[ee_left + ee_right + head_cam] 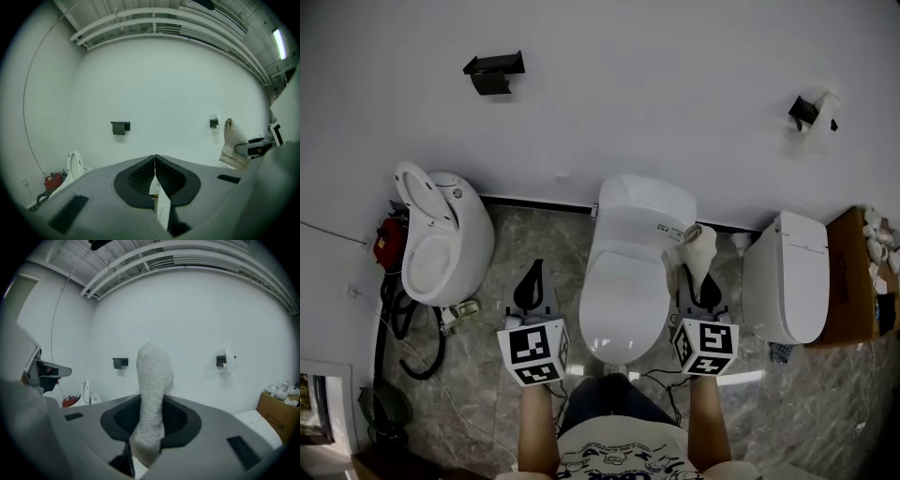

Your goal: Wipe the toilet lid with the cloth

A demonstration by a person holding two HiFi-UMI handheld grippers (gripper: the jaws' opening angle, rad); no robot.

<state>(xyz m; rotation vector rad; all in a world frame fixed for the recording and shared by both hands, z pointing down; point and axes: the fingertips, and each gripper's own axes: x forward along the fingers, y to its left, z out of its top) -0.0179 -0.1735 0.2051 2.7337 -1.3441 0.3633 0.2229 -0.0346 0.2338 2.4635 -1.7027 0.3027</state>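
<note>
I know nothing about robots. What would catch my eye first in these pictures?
Three white toilets stand along the wall: the left toilet has its lid raised, while the middle toilet and the right toilet are closed. Beside the middle one, the right gripper pinches a pale cloth that stands up from its jaws. The left gripper is shut and empty.

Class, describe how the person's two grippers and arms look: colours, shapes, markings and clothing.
The left gripper and right gripper each have a black, pointed claw and a white cube printed with black square markers. In the gripper views the shells are smooth grey, with black ribbed pads. The forearms have no sleeves. The person wears a pale T-shirt with dark print.
</note>
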